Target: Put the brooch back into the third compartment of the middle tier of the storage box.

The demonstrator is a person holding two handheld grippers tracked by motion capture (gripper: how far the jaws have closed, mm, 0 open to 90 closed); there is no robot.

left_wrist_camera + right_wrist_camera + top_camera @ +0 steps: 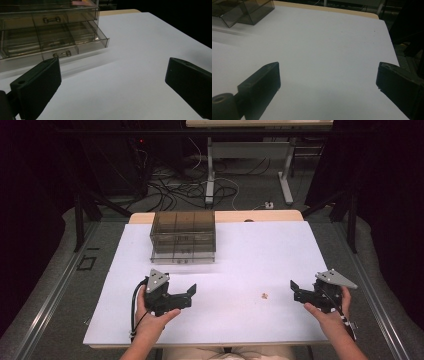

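White tabletop [240, 255] carries a smoky drawer box [183, 236] with its bottom drawer pulled out, while your left gripper [187, 295] and right gripper [296, 290] rest wide-jawed, holding nothing.

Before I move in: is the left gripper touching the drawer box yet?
Apart. The high view shows bare white table between the left gripper and the drawer box.

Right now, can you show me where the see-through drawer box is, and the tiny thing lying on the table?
Drawer box [183, 236], high view, on its front face.
Tiny thing [264, 295], high view, on its middle; too small to tell what it is.
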